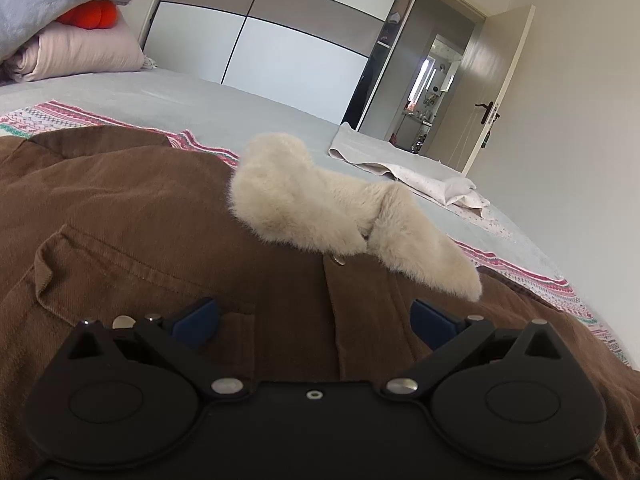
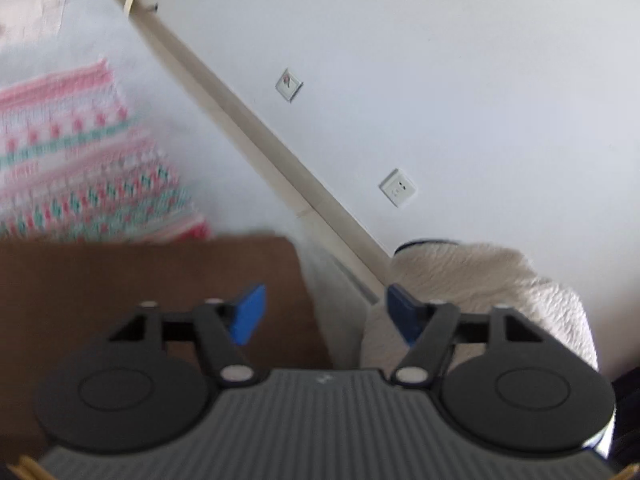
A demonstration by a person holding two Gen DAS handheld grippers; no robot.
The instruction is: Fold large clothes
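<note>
Corduroy jacket (image 1: 140,208), brown with a cream fleece collar (image 1: 320,208), lies spread front-up on the bed (image 1: 248,108), over a patterned blanket (image 1: 60,118) whose pink and green bands show at its edges. Spreading it flat is likely meant to give the fold a smooth base, with the chest pocket (image 1: 132,280) and button placket facing up. The left gripper (image 1: 314,320) hovers low over the jacket's front, its blue fingers (image 1: 198,322) wide apart and holding nothing, probably ready to pinch a fold line. The right gripper (image 2: 322,316) sits at the jacket's straight outer edge (image 2: 296,272), near the bed's side, fingers (image 2: 250,314) also apart with no cloth between them; this view is blurred. A cream fleecy heap (image 2: 500,292) lies just beside it. No brand, label or writing can be read anywhere; the wall sockets (image 2: 396,188) carry none.
</note>
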